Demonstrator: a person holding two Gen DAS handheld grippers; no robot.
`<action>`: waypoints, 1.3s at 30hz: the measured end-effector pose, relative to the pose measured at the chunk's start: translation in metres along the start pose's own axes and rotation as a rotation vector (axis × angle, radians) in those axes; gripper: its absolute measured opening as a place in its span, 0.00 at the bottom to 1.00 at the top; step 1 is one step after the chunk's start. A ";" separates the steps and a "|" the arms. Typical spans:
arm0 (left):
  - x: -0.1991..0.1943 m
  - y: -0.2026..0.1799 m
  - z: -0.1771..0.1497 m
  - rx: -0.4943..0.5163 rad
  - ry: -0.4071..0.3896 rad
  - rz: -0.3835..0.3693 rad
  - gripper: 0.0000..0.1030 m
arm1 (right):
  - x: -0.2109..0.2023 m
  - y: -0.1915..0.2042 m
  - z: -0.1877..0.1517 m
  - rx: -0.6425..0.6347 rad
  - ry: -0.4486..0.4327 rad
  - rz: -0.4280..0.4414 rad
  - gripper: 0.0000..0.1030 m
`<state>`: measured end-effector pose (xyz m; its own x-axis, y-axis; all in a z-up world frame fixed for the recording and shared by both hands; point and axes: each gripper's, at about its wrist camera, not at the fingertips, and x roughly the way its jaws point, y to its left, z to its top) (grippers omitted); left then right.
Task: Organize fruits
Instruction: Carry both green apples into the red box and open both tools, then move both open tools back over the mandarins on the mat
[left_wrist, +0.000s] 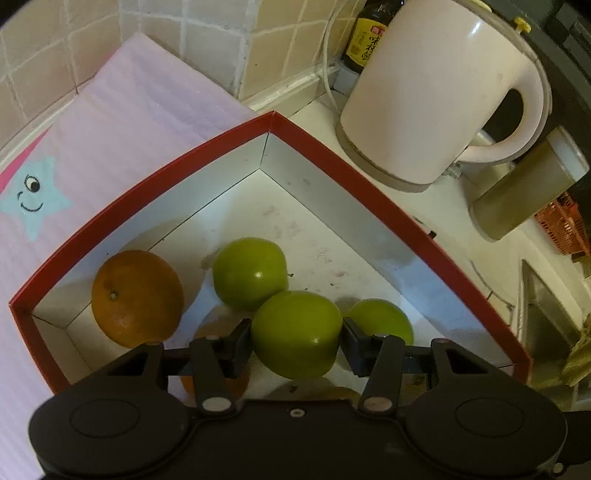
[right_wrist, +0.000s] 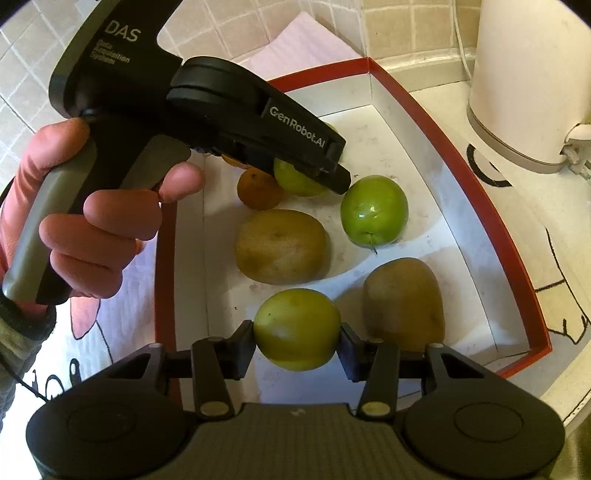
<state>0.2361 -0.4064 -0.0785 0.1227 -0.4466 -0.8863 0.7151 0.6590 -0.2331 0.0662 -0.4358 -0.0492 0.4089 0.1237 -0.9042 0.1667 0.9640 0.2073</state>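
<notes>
While the left gripper (left_wrist: 297, 338) clamps a green apple (left_wrist: 297, 334) between its jaws over the red box (left_wrist: 362, 184), two more green ones and an orange (left_wrist: 137, 298) lie just ahead. From the right wrist, the right gripper (right_wrist: 297, 343) pinches another apple (right_wrist: 297, 328); two kiwis (right_wrist: 281, 246) flank and lead it.

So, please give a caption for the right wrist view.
Right tool grips a green fruit above the red-rimmed box.

Box's (left_wrist: 332, 155) far corner floor bare; kettle (left_wrist: 436, 92) crowds its outer wall
</notes>
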 end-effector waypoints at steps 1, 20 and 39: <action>0.001 0.000 0.000 0.006 -0.001 0.001 0.59 | 0.000 0.000 0.000 0.001 0.002 0.000 0.48; -0.027 0.001 -0.015 0.021 -0.055 -0.027 0.75 | -0.003 0.008 -0.005 -0.027 -0.009 -0.004 0.58; -0.195 0.077 -0.122 -0.259 -0.332 0.016 0.76 | -0.043 0.056 0.006 -0.094 -0.086 0.032 0.59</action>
<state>0.1832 -0.1953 0.0279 0.3777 -0.5781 -0.7233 0.5203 0.7787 -0.3506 0.0628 -0.3888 0.0035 0.4889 0.1383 -0.8613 0.0692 0.9781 0.1963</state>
